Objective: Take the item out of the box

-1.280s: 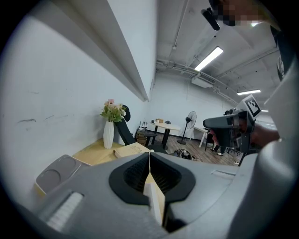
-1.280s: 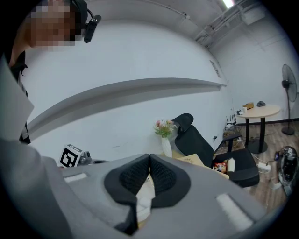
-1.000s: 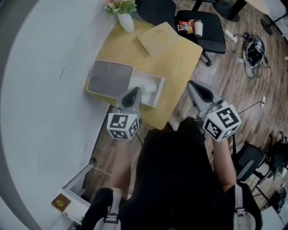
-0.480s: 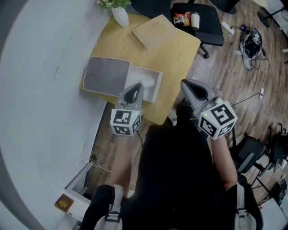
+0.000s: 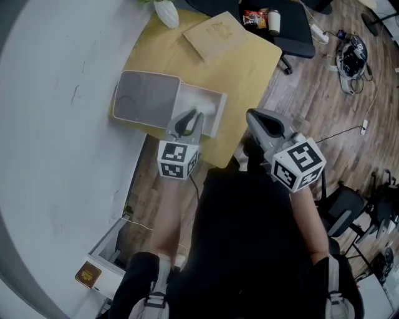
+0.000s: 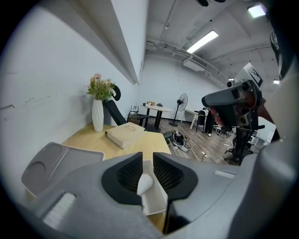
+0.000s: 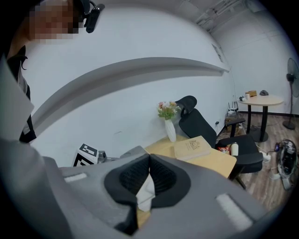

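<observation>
A white box (image 5: 219,111) lies on the yellow table (image 5: 249,68) with its grey lid (image 5: 145,98) swung out to the left. A white item (image 5: 207,109) rests inside. My left gripper (image 5: 194,114) hovers over the box's near rim. Its jaws have just been opening and stand open by a narrow slit with nothing between them. In the left gripper view the white item (image 6: 145,183) and the box wall (image 6: 157,201) show through the gap of the left gripper (image 6: 147,156). My right gripper (image 5: 252,116) hangs by the table's near right edge, shut and empty, its tips touching in the right gripper view (image 7: 149,157).
A tan book (image 5: 215,36) and a white vase (image 5: 166,11) sit at the table's far end. Behind the table stands a black office chair (image 5: 283,40) carrying a snack pack and a bottle. A white curved wall runs along the left. Cables (image 5: 352,53) lie on the wooden floor.
Both grippers have sunk toward the table. The left gripper's tips now overlap the box's near rim, and a thin slit shows between its jaws.
</observation>
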Available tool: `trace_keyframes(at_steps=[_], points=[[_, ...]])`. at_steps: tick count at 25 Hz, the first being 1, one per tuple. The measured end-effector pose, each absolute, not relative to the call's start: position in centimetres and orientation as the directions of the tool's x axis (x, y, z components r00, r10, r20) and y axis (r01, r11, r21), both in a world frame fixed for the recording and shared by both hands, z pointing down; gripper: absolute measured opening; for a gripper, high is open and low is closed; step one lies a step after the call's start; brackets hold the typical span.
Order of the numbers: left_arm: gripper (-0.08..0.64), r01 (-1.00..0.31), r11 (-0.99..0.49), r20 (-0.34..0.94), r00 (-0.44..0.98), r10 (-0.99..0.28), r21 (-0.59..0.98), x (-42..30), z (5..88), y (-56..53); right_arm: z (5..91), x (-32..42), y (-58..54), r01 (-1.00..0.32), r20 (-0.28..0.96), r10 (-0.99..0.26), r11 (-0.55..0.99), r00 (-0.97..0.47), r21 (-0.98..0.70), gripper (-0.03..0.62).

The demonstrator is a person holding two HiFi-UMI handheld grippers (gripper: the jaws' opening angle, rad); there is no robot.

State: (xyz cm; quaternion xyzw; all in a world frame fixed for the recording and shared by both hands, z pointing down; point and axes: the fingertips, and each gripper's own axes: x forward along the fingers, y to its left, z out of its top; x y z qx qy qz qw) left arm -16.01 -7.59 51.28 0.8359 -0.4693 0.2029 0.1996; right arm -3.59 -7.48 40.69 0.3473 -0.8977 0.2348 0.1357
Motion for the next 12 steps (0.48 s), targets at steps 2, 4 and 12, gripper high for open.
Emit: trace_keyframes(at_steps=[2,4,12], points=[[0.066,-0.861,-0.491,0.550,0.476,-0.686,0.132,-16.0,52.3,-7.7,40.9,-3.8,-7.7,-0.686,0.410,-0.557,0.649,-0.722,-0.328,0.003],[0.077,-0.855,-0.506,0.569,0.476,-0.671,0.118,-16.1,53.5,-7.8,41.2,-3.9,-7.8,-0.688,0.413,-0.556,0.647,-0.721,-0.330,0.003],[0.104,-0.789,-0.615,0.675,0.458,-0.578,0.008,-15.4,56.8,-8.3,42.0,-3.6,-8.5,-0.701,0.431,-0.558,0.628,-0.709,-0.339,0.003]])
